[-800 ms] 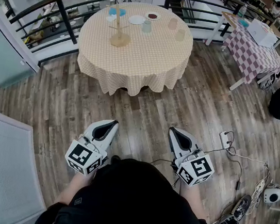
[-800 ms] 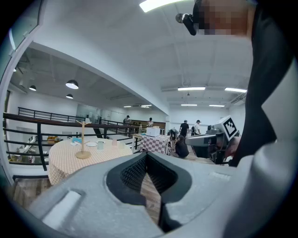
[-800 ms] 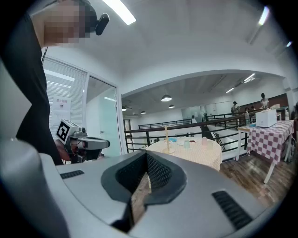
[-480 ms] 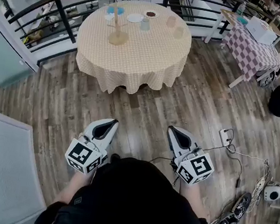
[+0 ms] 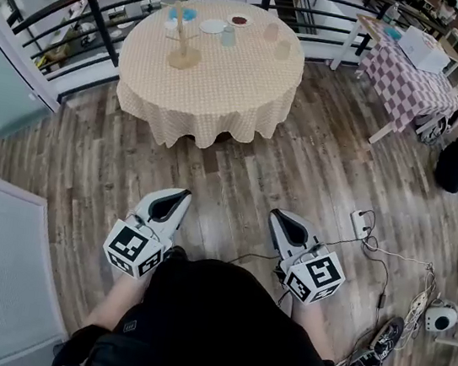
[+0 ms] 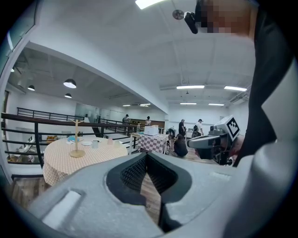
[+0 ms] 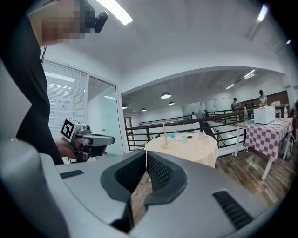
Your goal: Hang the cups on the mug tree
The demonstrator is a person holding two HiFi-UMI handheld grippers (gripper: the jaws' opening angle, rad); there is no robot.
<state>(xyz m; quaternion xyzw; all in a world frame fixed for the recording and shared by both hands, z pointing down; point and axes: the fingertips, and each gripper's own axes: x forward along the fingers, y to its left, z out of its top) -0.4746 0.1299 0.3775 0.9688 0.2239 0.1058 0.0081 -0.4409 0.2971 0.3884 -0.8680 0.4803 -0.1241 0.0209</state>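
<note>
1. The only print to be seen is a paper notice (image 7: 65, 106) on the glass wall in the right gripper view, too small to read. The cube (image 5: 132, 249) on each gripper carries black-and-white square code markers, with no words.
2. The floor (image 5: 239, 171) is of grey-brown wood planks. A round table (image 5: 209, 90) under a beige checked cloth stands by a dark metal railing (image 5: 101, 14).
3. To the right a long table (image 5: 414, 86) has a purple-and-white checked cloth, and a white box (image 5: 424, 49) sits on it. A power strip (image 5: 362, 225) with cables lies on the floor to the person's right.
4. The wooden mug tree (image 5: 184, 43) stands upright near the round table's far left edge.
5. Three pale cups (image 5: 228, 37) stand apart along the far edge, to the right of the tree, and two plates (image 5: 211, 26) lie close by. None of the cups hangs on the tree.
6. The left gripper (image 5: 183, 195) is held low over the floor, well short of the table. Its jaws are closed tip to tip and hold nothing.
7. The right gripper (image 5: 278, 216) is alongside it, also closed with nothing between the jaws, and it touches nothing.
</note>
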